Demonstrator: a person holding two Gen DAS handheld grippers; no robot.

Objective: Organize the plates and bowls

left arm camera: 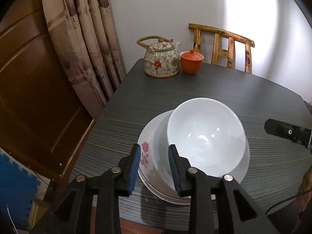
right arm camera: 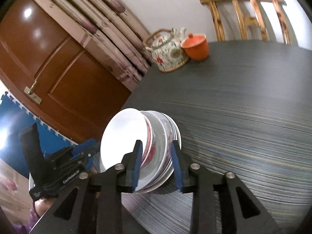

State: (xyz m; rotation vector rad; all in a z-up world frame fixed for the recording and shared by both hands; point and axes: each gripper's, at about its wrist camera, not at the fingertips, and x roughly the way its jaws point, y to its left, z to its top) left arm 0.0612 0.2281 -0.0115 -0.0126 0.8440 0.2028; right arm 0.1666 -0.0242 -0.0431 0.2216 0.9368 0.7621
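A white bowl (left arm camera: 206,136) lies on top of a stack of bowls and plates near the front left edge of the dark table (left arm camera: 195,89). A dish with pink flowers (left arm camera: 145,156) sits below it. My left gripper (left arm camera: 155,167) is open, with the near rim of the stack showing between its blue pads, which do not press on it. My right gripper (right arm camera: 157,165) is open as well, straddling the side of the stack (right arm camera: 167,132) just below the white bowl (right arm camera: 120,136). Each gripper also shows in the other's view: the right gripper (left arm camera: 288,134) at the right edge, the left gripper (right arm camera: 58,161) at the left.
A flowered teapot (left arm camera: 160,60) and an orange lidded cup (left arm camera: 191,61) stand at the table's far corner. A wooden chair (left arm camera: 222,44) is behind the table. A curtain (left arm camera: 87,39), a brown door (left arm camera: 29,97) and a blue foam mat (left arm camera: 15,191) lie to the left.
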